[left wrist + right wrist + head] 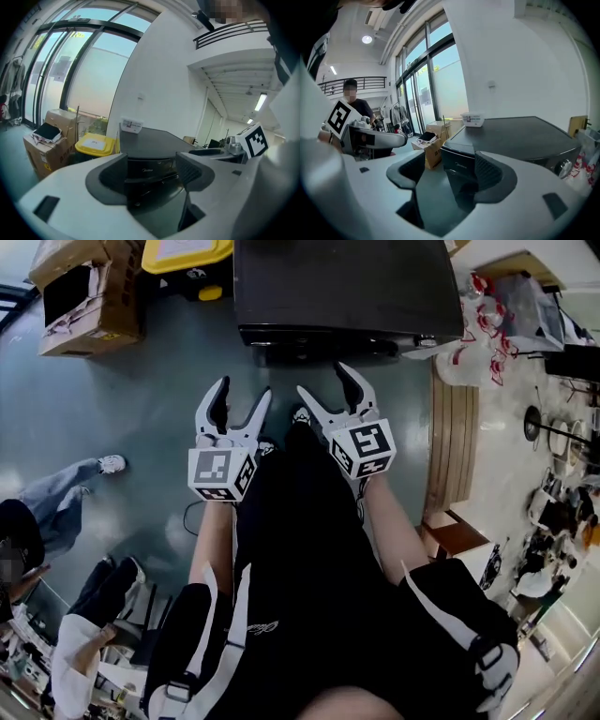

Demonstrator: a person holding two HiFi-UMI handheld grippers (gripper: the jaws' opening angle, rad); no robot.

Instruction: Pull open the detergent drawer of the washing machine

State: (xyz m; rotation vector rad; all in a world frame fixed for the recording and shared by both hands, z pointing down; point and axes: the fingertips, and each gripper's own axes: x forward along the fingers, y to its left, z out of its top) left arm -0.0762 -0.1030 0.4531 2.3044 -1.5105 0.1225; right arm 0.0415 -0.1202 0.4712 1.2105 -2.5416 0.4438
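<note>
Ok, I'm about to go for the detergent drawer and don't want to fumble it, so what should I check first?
1. Left gripper open and empty: ok.
2. Right gripper open and empty: ok.
3. Washer in line with both grippers: ok, it shows between each pair of jaws.
4. A gripper at the washer's front: not ok, both hang short of it.
5. Drawer spotted: cannot tell, the front panel is dark and no drawer edge reads.

"Midea" brand on washing machine [152, 152] front, white tub [472, 119] label & cardboard box [44, 152] print illegible.
</note>
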